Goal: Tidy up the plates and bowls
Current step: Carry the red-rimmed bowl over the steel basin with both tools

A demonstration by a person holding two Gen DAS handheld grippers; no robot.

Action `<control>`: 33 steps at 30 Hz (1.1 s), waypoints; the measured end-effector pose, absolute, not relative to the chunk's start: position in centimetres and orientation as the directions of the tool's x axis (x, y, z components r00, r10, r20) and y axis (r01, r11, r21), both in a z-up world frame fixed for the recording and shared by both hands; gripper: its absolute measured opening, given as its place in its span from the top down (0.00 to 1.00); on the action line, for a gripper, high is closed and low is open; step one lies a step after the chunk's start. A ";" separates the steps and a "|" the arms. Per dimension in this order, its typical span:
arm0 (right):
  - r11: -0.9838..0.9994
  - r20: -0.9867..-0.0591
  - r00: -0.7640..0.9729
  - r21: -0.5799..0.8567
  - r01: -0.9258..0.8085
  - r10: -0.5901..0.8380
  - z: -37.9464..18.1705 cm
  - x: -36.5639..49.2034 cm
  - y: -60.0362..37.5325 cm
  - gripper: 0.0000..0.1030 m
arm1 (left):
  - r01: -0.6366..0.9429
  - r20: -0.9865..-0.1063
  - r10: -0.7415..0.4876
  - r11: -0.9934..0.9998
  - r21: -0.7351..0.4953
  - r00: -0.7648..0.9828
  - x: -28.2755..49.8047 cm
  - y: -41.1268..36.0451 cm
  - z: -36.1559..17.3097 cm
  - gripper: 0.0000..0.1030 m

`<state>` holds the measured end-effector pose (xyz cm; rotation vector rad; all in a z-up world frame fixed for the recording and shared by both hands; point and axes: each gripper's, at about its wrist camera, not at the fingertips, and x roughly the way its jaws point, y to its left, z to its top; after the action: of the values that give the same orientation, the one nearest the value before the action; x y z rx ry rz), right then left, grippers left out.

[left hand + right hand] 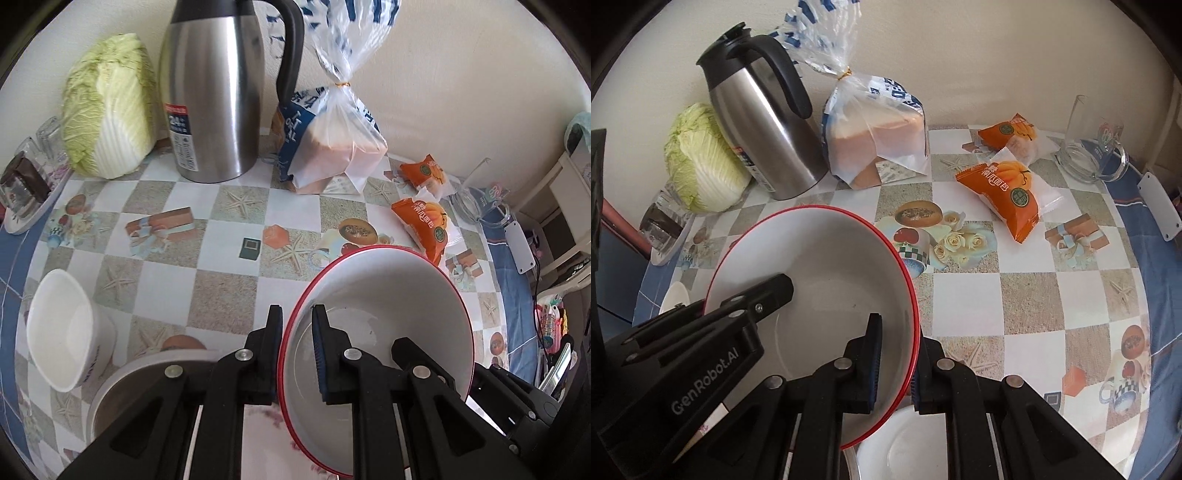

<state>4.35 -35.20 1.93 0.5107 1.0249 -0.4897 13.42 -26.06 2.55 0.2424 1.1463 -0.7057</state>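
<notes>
Both grippers have the red-rimmed bowl (384, 332) by its rim: left gripper (295, 354) pinches the near-left wall, one finger outside, one blue-padded finger inside; right gripper (895, 365) pinches the opposite wall the same way, its inner pad (873, 362) flat on the white inside; neither is spread, each is pressed onto the rim. I judge the bowl lifted and tilted, carried clear of the tablecloth (1027, 295), though how high I cannot tell.

Taking the bowl as landmark: just beneath its near edge sits a white dish (905, 439) in the right view, and a metal-rimmed vessel (147, 373) lies just to its left in the left view; a small white bowl (59, 332) lies tipped on its side further left; the steel jug (218, 92), cabbage (107, 107) and bread bag (332, 147) stand well behind it.

To do this well I would keep both pinches even so the rim does not twist, level the bowl before lowering, centre it over whatever it nests on, and release one side only once it rests; a tilted landing could chip the rim or slide the dish below.
</notes>
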 end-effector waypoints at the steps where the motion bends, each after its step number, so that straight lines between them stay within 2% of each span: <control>1: 0.782 -0.887 0.439 0.171 0.599 -0.142 2.2 4.1 -34.8 0.86 | 0.621 -0.892 -0.390 0.764 -0.174 0.230 13.3 -25.5 2.8 0.84; 25: 0.784 -0.851 0.511 0.235 0.575 -0.120 4.0 -1.0 -24.3 0.86 | 0.533 -0.855 -0.445 0.807 -0.254 0.266 8.4 -13.4 4.3 0.84; 33: 0.782 -0.845 0.523 0.252 0.570 -0.109 4.3 -1.8 -22.1 0.86 | 0.532 -0.848 -0.446 0.810 -0.248 0.285 7.6 -11.2 5.0 0.84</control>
<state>-1.83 -22.11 4.33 0.5506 0.9404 -0.4312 7.56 -11.16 5.04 0.0889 1.1025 -0.6550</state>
